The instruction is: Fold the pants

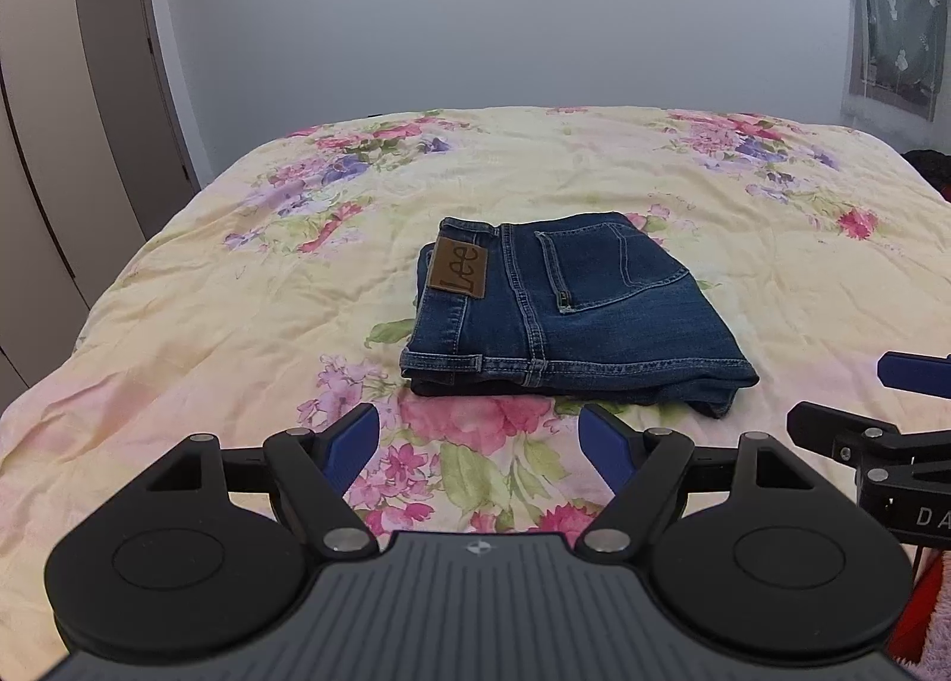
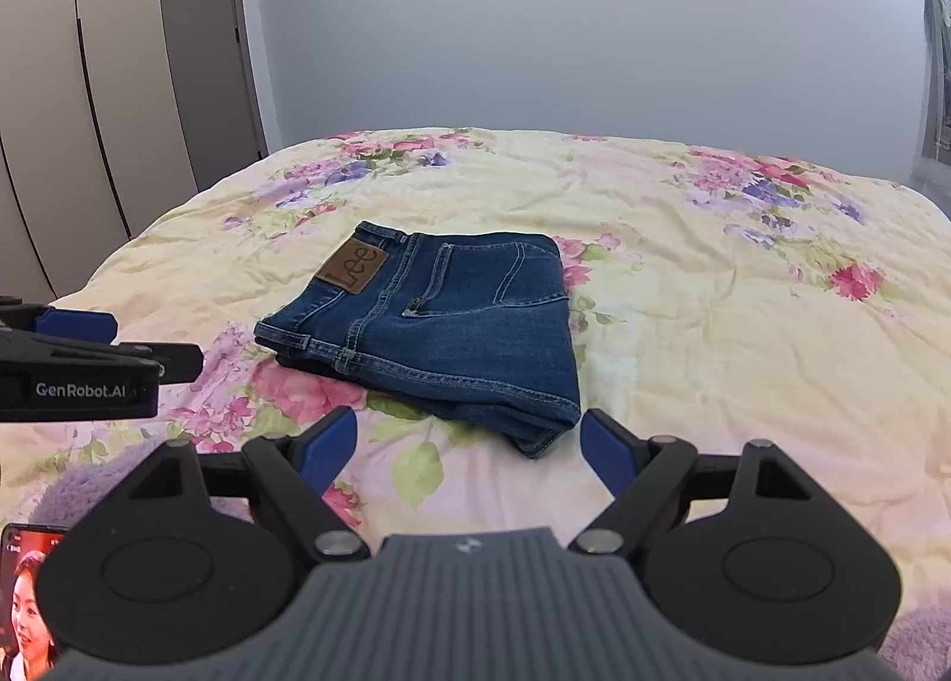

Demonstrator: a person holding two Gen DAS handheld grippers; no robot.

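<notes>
The jeans (image 1: 570, 312) sit mid-bed on the floral quilt (image 1: 238, 289), already folded down to a compact stack with the waistband toward the cameras and the Lee patch (image 1: 459, 270) and back pocket facing up. So the fold looks pretty much done, going by how it lies. Left gripper (image 1: 478, 452) is spread wide with nothing in it, hovering just short of the stack's near edge; right gripper (image 2: 469, 452) is the same, wide and empty, lined up near the stack's near right corner (image 2: 538, 440). That corner is the weak spot: the lower layers poke out a bit there and the edges don't line up cleanly. If either gripper goes back in to tidy it, a blue pad could catch only the top layer and drag the whole stack crooked, since denim on a soft quilt slides as a bundle. The quilt is puffy and wrinkled too, so pressing down could pinch bedding along with denim. And the two grippers are close together, each showing at the edge of the other's view, so a careless swing could knock them into each other. There's a phone (image 2: 27, 592) with a lit screen at the bed's near edge, well apart from the jeans.
</notes>
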